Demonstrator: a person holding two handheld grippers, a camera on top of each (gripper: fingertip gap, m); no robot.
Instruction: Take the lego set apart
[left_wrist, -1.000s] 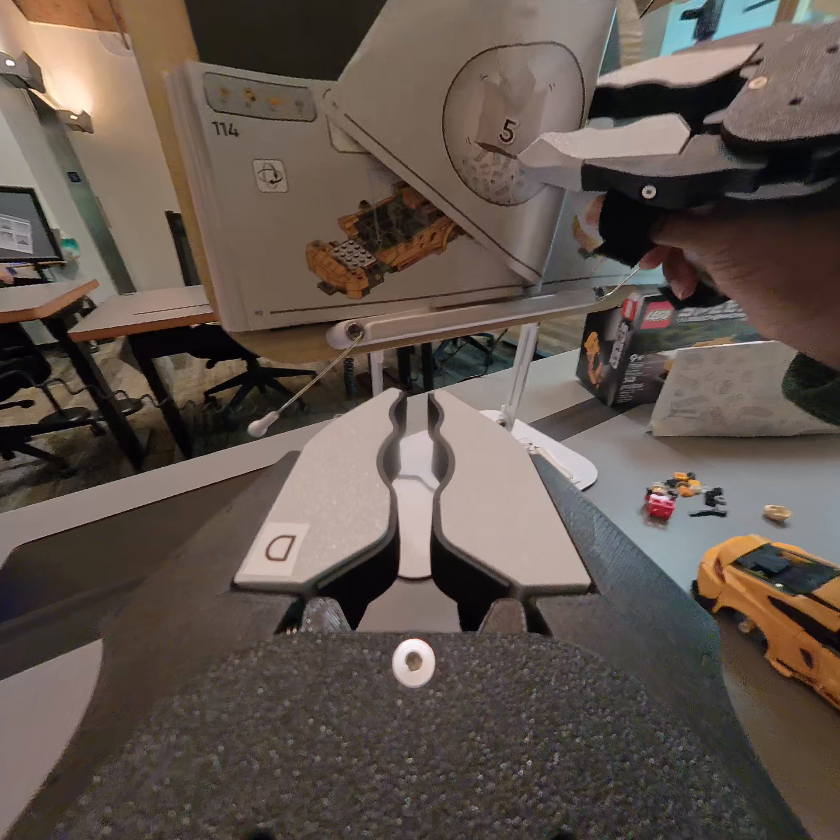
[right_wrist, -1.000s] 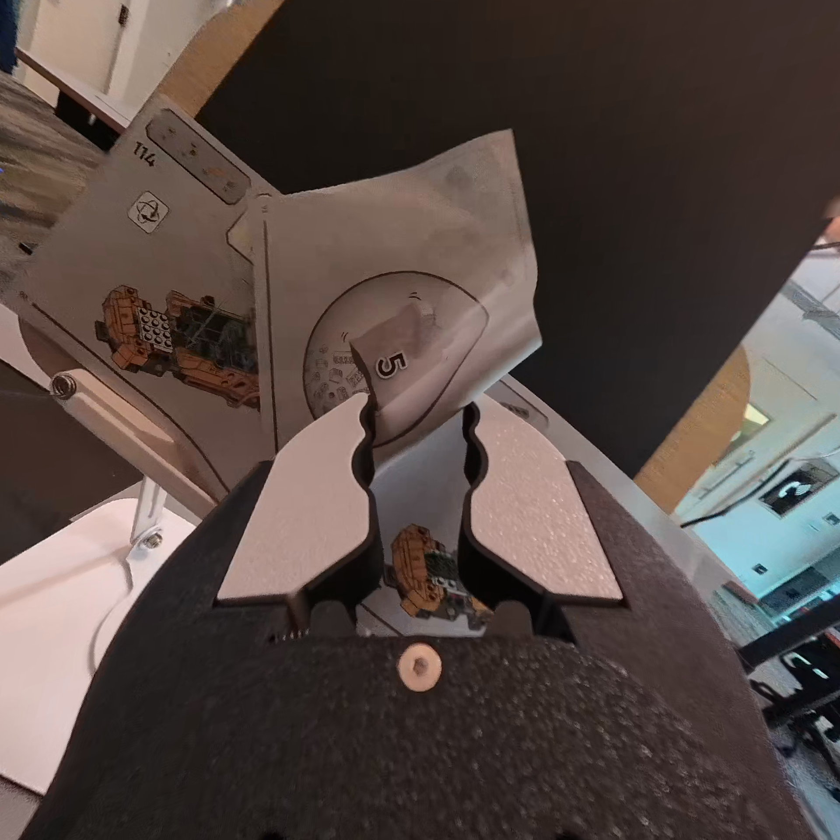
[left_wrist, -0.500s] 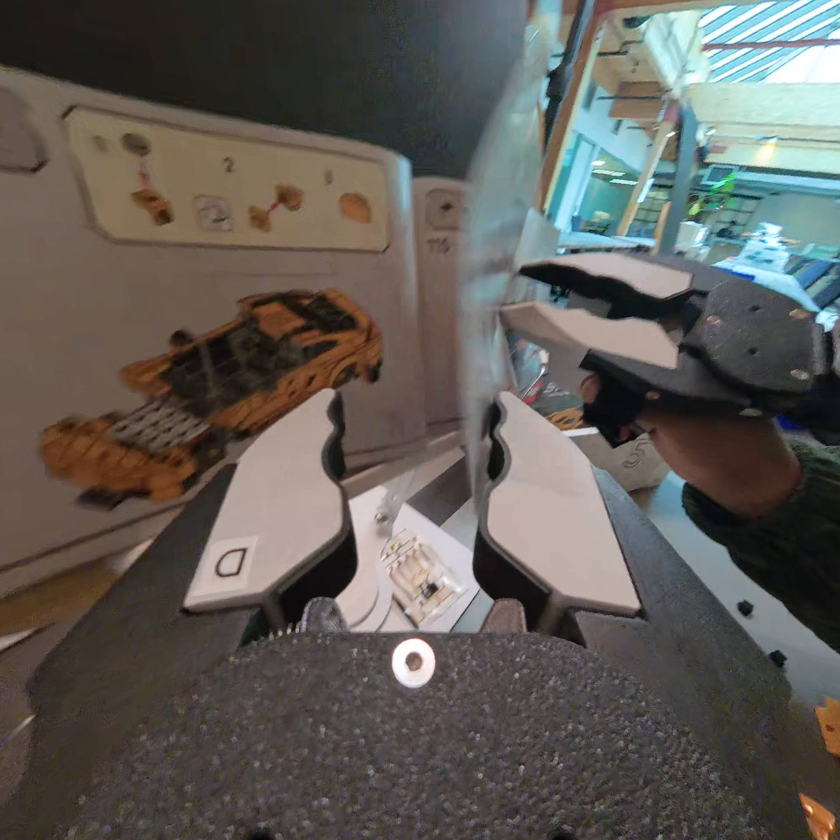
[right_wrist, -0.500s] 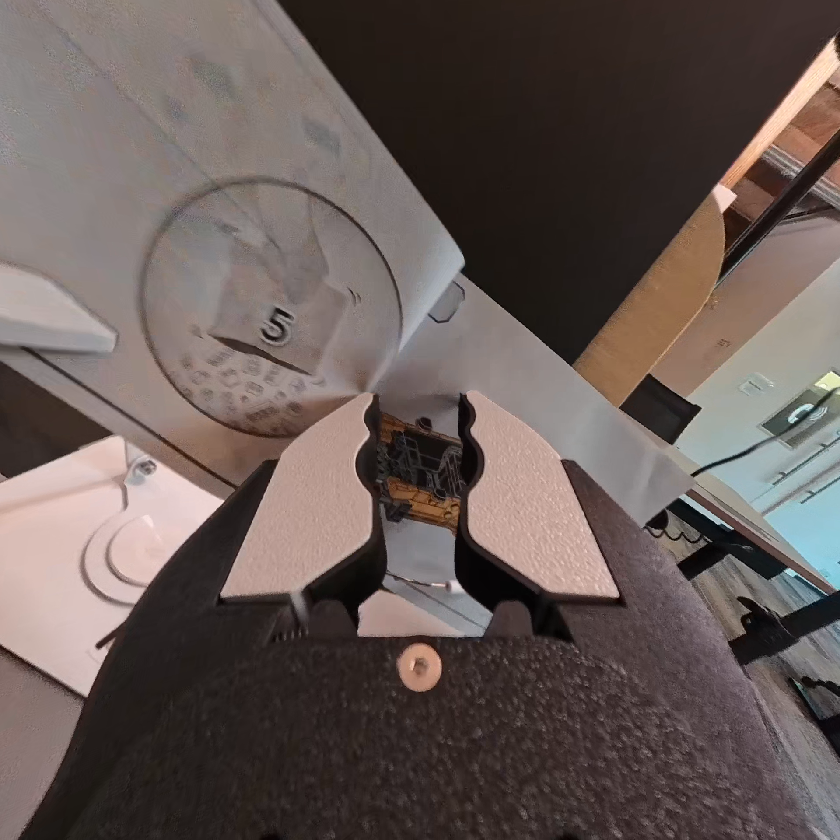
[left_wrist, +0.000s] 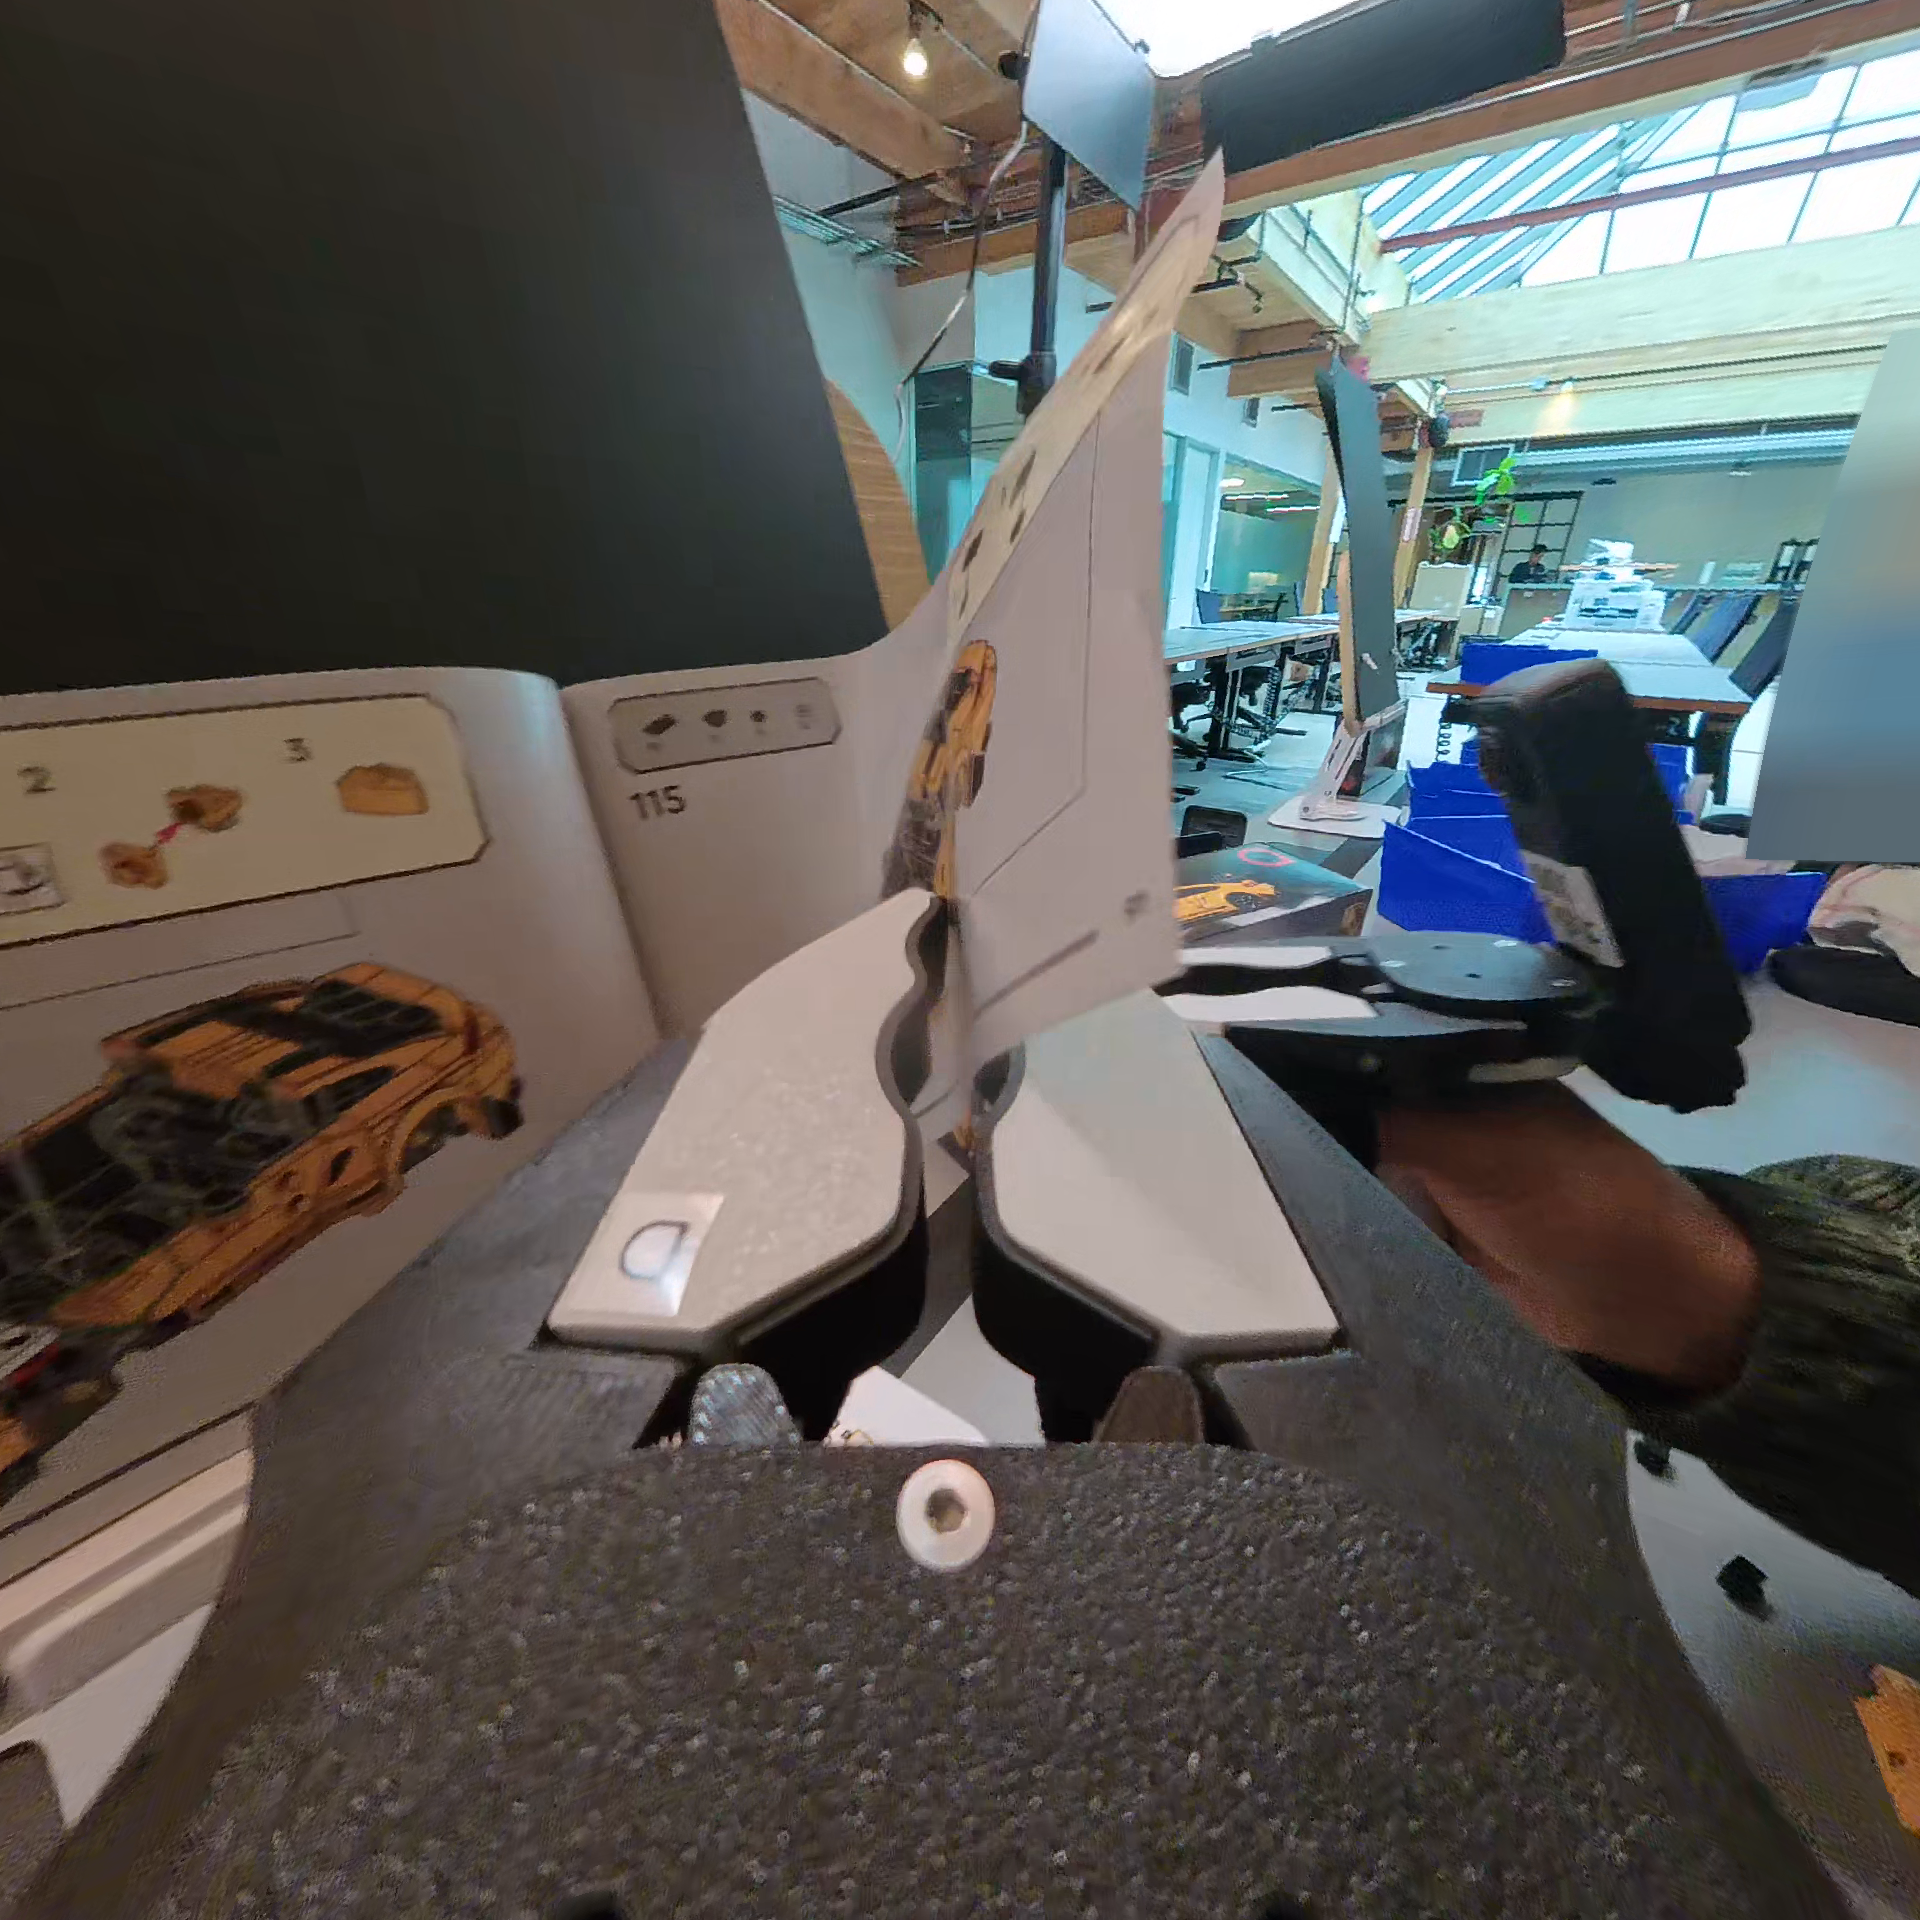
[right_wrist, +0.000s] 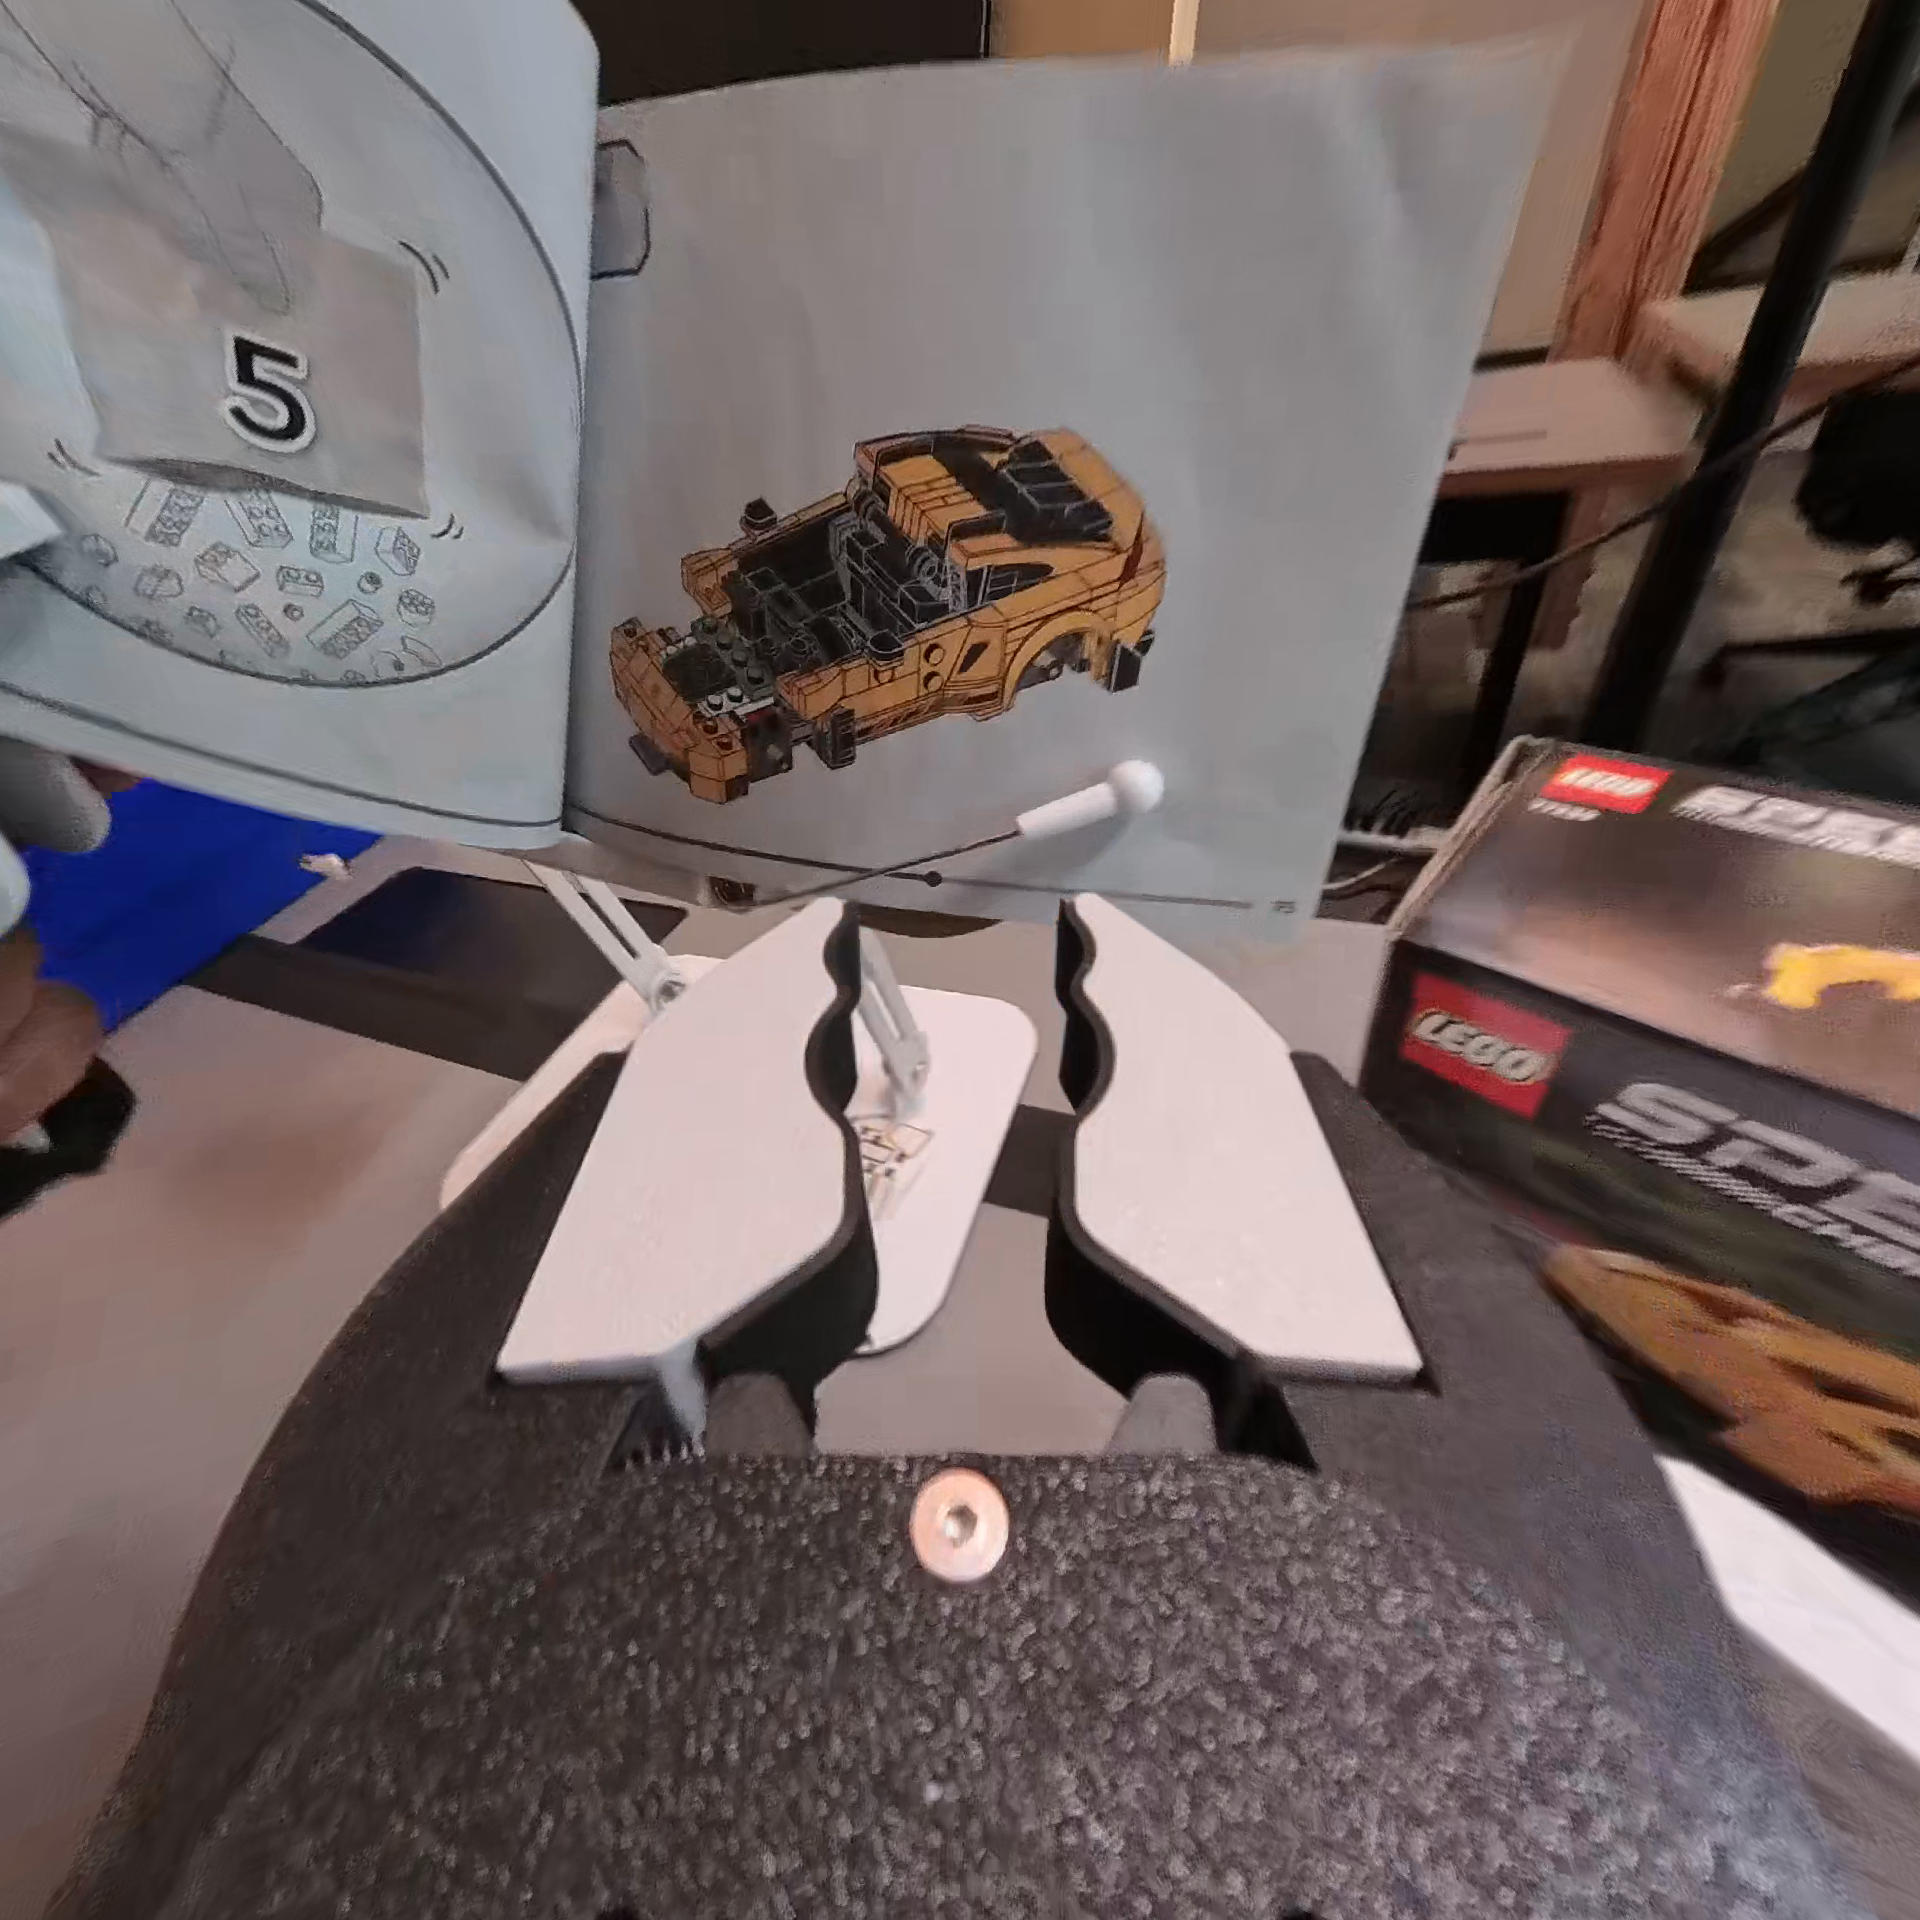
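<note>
An instruction booklet (left_wrist: 312, 935) stands open on a white stand (right_wrist: 935, 1091), showing drawings of an orange car. My left gripper (left_wrist: 951, 997) is shut on the lower edge of a loose page (left_wrist: 1060, 727), which stands up edge-on. My right gripper (right_wrist: 956, 935) is open and empty, below the booklet's right page (right_wrist: 1039, 416). It also shows in the left wrist view (left_wrist: 1195, 997), held by a hand just right of the pinched page. The turned page (right_wrist: 260, 416) curls at the left of the right wrist view. The lego car itself is not in view.
A black lego box (right_wrist: 1662, 1039) lies on the table right of the stand. A wire page holder with a white tip (right_wrist: 1101, 805) rests on the right page. Small black pieces (left_wrist: 1740, 1579) and an orange piece (left_wrist: 1891, 1745) lie on the table. Blue bins (left_wrist: 1455, 873) stand behind.
My left gripper has risen from the table to the booklet and closed on the page. My right gripper has left the page and dropped back below the booklet.
</note>
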